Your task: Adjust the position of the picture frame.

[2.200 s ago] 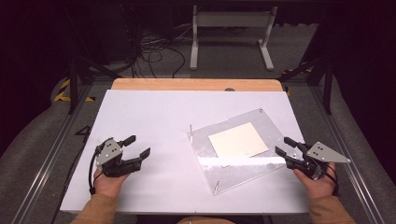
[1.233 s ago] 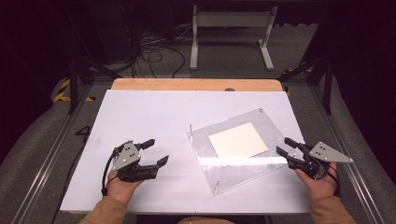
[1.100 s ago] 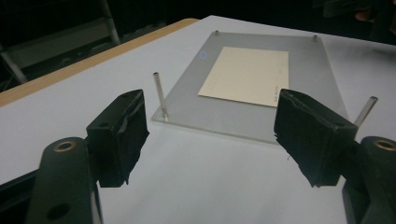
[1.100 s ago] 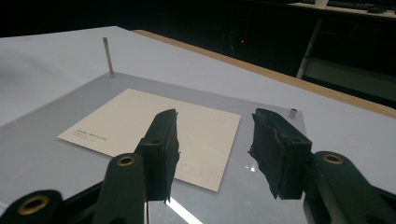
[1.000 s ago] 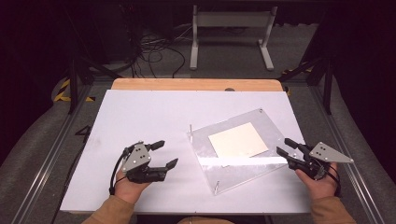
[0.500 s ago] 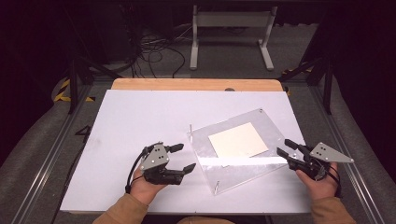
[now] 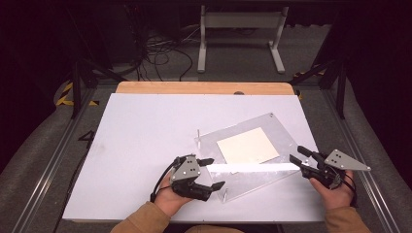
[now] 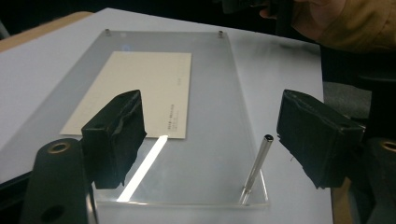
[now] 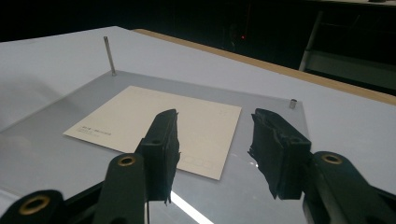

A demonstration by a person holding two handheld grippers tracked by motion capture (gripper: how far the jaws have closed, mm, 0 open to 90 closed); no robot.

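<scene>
both grippers [image 7: 210, 172] [image 7: 297, 154] spread, empty; card [image 8: 135, 91] print too small, acrylic plate [image 7: 252, 167] glare-streaked.

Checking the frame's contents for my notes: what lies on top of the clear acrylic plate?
On the clear acrylic plate lies a cream rectangular card, with thin metal pins at the corners. Glare hides part of the plate's surface; whether a second clear sheet covers the card cannot be told.

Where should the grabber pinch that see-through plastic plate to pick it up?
Probably its near short edge, coming in low from the person's side. The clear plate lies flat, so only a rim offers a pinch. The left gripper already faces that edge, beside the tall metal post.
</scene>
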